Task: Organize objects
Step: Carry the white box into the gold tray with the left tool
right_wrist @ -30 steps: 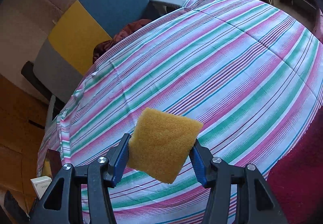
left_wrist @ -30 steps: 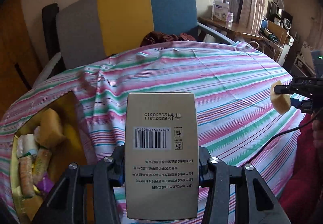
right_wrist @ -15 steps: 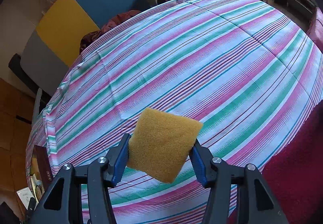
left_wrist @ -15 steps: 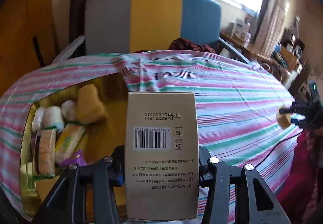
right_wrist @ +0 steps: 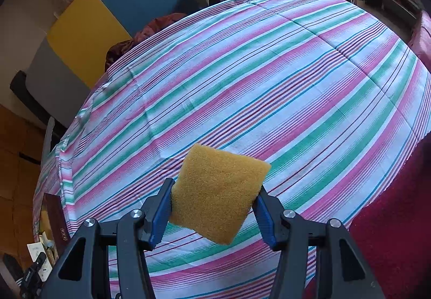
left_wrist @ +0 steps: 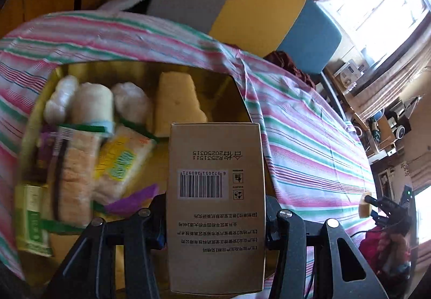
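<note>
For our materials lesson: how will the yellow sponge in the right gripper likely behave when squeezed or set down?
The sponge looks porous, so it is probably soft and light. The right gripper pinches its sides, suggesting it compresses. Flat-faced, it should not roll.

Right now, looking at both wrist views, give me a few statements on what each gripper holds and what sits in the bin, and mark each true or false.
1. The left gripper grips a tan box with a barcode. True.
2. The right gripper is empty. False: it grips a yellow sponge.
3. The gold bin already holds wrapped snacks. True.
4. The sponge rests on the striped tablecloth. False: it is held above it.
</note>
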